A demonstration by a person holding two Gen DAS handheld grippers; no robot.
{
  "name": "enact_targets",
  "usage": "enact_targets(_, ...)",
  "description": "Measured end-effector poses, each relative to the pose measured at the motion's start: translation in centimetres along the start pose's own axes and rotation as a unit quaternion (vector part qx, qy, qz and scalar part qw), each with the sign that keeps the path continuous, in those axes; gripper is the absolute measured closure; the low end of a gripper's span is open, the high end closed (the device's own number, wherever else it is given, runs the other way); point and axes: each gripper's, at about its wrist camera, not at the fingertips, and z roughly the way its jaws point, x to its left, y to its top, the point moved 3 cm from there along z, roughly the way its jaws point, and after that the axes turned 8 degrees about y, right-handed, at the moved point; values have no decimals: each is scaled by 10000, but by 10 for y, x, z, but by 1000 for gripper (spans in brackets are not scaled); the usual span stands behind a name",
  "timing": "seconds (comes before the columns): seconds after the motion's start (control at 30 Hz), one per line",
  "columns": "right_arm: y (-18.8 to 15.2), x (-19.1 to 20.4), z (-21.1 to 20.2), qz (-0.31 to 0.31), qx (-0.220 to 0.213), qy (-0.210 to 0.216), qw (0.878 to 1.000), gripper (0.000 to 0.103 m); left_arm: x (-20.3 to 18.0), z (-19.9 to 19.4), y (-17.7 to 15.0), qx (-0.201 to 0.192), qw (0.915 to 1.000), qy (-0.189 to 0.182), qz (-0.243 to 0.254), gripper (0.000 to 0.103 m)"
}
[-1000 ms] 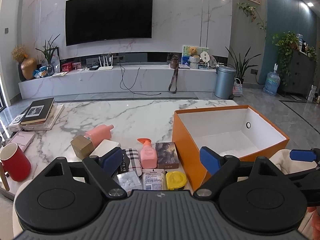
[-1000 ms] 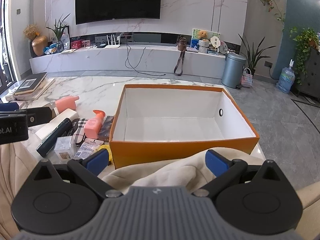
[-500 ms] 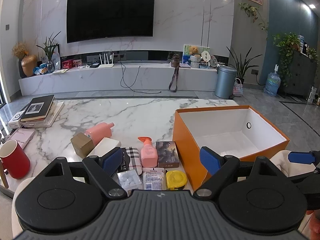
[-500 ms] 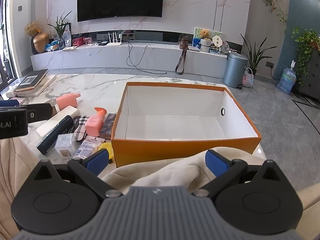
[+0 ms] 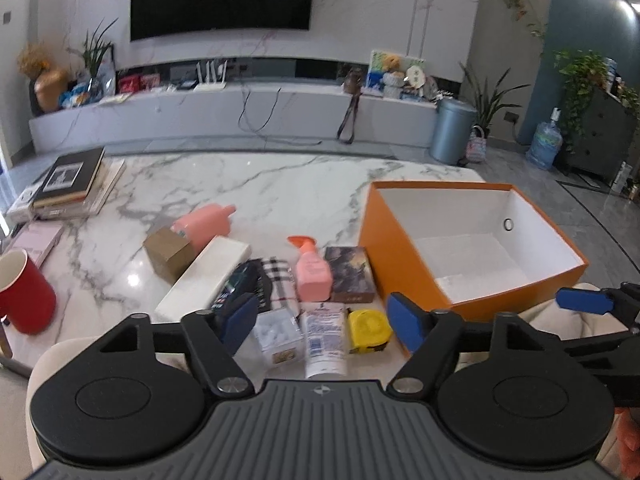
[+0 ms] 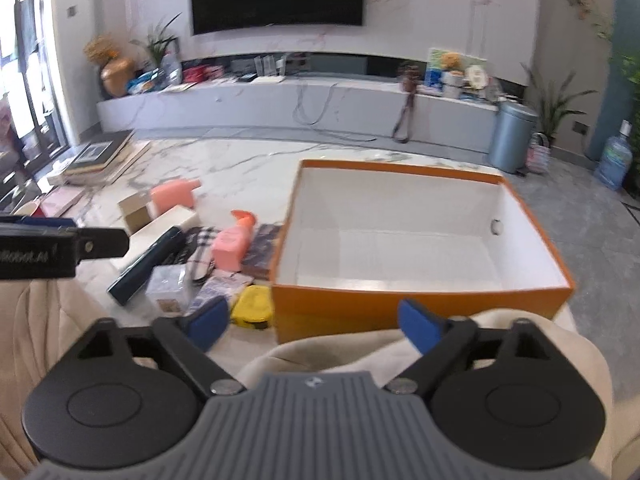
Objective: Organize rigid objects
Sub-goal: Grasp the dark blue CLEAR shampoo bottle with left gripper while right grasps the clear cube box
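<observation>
Two tongs, the left tongs [image 5: 322, 322] and right tongs [image 6: 314, 326], gape wide and hold nothing. On the marble tabletop [image 5: 280, 184], a pink spray bottle [image 5: 311, 268], white tube [image 5: 324, 340] and yellow tape measure [image 5: 369, 326] lie left of the orange box [image 6: 420, 300]. Labels are too blurred to read.

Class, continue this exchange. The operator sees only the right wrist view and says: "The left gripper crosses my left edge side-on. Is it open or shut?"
Observer: The left gripper is open and grips nothing. A clear plastic box and a white tube show on the table between its fingers.
Operator: What is hidden behind it on my side?
Observer: A red mug stands upright near the left edge of the marble table.
</observation>
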Motion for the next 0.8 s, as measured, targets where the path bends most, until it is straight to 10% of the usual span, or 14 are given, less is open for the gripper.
enact_targets(0.37, 29, 32, 46, -175, 388, 936, 9947, 48, 37, 32, 12, 438, 9986, 228, 179, 44)
enact_targets(0.8, 30, 85, 143, -562, 1431, 1601, 9750, 48, 58, 99, 7, 1590, 9810, 84, 1111, 53)
